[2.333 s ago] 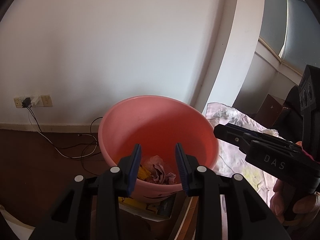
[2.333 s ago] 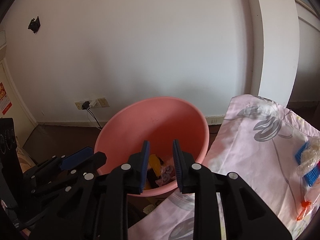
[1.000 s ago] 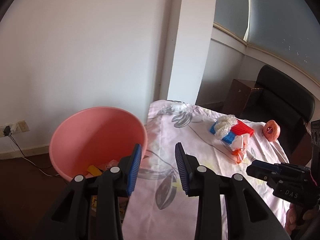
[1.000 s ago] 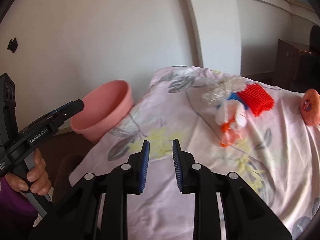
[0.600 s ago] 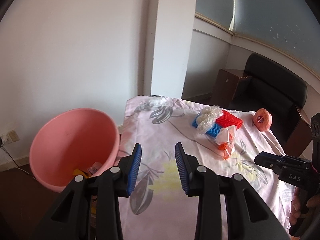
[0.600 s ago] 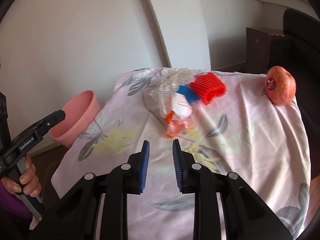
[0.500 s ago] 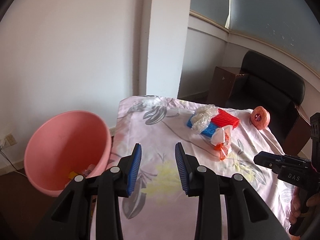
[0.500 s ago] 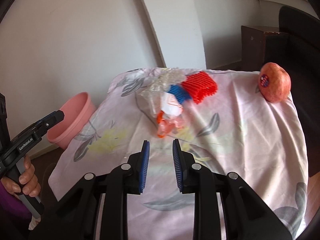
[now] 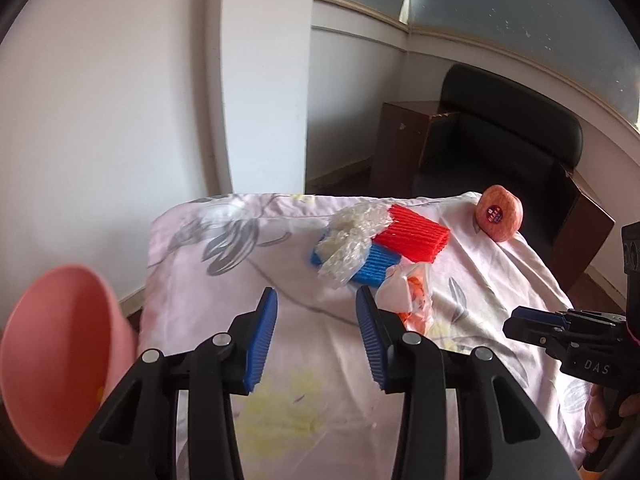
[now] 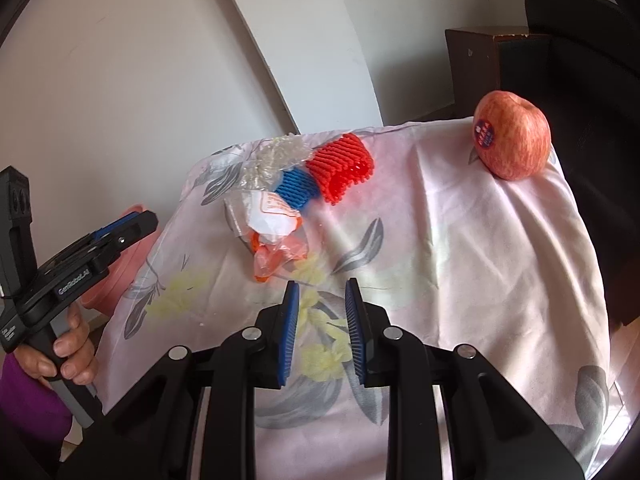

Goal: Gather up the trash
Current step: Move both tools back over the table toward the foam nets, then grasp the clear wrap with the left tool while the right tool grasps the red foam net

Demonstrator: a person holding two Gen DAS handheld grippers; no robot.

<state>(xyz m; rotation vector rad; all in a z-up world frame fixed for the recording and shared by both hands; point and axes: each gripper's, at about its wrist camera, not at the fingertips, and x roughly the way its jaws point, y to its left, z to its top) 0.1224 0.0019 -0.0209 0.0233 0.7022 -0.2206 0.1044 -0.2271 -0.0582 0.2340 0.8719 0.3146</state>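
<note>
Trash pile (image 10: 296, 188) at 11 o'clock on table (image 10: 460, 240) untouched; both hand-held grippers (image 10: 320, 332) (image 9: 316, 336) apart, empty.

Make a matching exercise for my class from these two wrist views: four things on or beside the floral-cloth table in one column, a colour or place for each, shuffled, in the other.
Things
1. apple
2. foam net sleeve
3. basin
4. crumpled wrapper

Descriptions
A. pink, beside the table's left edge
B. red, next to a blue one
C. white and orange, nearest the grippers
D. at the far right corner of the cloth, sticker on it

Pairs: 1-D, 2-B, 3-A, 4-C
</note>
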